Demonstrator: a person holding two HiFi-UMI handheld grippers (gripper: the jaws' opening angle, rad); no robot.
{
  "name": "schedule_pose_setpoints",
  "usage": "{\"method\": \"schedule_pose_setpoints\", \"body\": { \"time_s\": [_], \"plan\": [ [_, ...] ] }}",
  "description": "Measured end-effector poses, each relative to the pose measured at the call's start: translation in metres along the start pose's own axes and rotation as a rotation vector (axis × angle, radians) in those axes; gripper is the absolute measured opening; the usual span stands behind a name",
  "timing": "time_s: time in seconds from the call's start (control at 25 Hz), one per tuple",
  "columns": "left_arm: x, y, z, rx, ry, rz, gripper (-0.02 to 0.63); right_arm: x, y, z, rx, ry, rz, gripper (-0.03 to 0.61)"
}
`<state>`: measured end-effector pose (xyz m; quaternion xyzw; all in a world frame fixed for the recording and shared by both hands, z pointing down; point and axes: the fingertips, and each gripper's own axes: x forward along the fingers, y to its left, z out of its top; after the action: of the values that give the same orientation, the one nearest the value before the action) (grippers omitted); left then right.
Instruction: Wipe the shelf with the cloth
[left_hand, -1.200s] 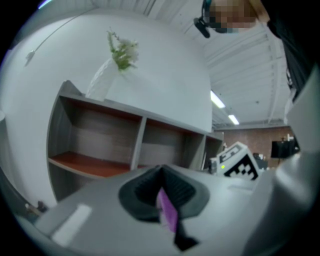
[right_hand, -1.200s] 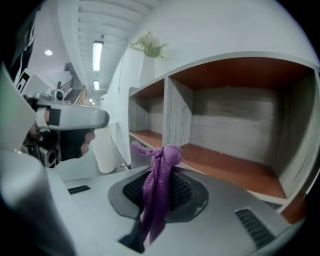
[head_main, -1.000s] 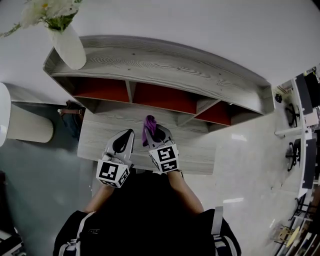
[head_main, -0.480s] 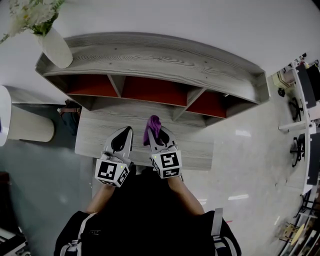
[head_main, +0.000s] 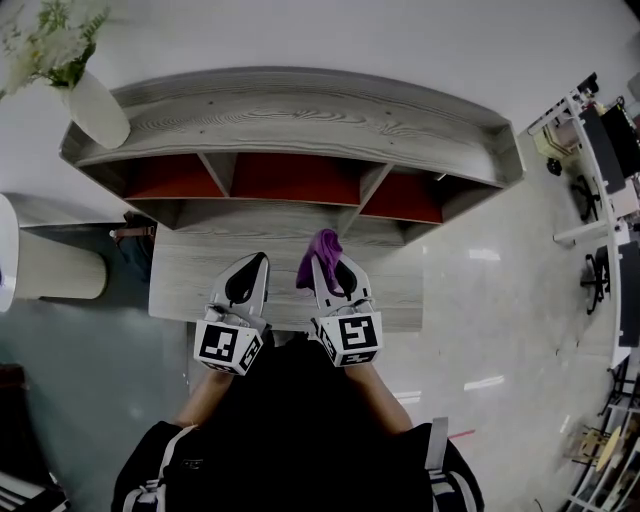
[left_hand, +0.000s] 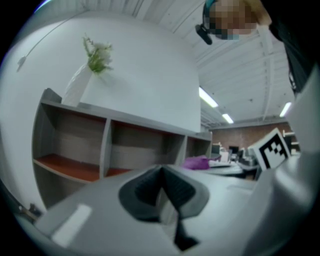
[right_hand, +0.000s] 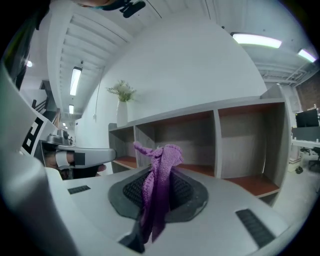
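In the head view, the right gripper (head_main: 332, 268) is sitting just right of centre frame, with its jaws closing tightly on the purple cloth (head_main: 322, 250). In the right gripper view, the cloth (right_hand: 161, 172) is standing up between the two dark pads as a crumpled fold, and its lower tail is hanging down into the slot between the jaws. The left gripper (head_main: 252, 264) is lying just beside it, to the left, with its jaws pressing together on nothing; the left gripper view is showing the pads meeting at a narrow seam (left_hand: 161, 175). Both grippers are pointing toward the top of the frame, over the grey wood-grain lower board (head_main: 190, 280). The shelf (head_main: 300, 115) is spanning the upper half of the frame above them, and its three open compartments with red floors are facing the grippers. A white vase (head_main: 97, 108) holding flowers is standing on the shelf's top board at the upper left. The cloth is not touching the shelf.
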<state>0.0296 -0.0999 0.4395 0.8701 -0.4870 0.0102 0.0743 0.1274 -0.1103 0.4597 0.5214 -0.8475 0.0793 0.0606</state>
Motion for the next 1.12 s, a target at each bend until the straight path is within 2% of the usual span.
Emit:
{"method": "schedule_pose_setpoints", "body": {
  "time_s": [0.32,0.68,1.12],
  "plan": [
    [0.002,-0.003,-0.001,0.020,0.003,-0.033,0.003,-0.016,-0.006,0.008,-0.006,-0.035,-0.062,0.051],
    [0.009,0.001,-0.005,0.021,0.010,-0.067,0.003,-0.013,-0.001,-0.001,-0.029,-0.014,-0.048,0.049],
    [0.007,0.003,-0.004,0.029,0.008,-0.083,0.003,-0.012,0.002,0.004,-0.016,-0.036,-0.075,0.049]
  ]
}}
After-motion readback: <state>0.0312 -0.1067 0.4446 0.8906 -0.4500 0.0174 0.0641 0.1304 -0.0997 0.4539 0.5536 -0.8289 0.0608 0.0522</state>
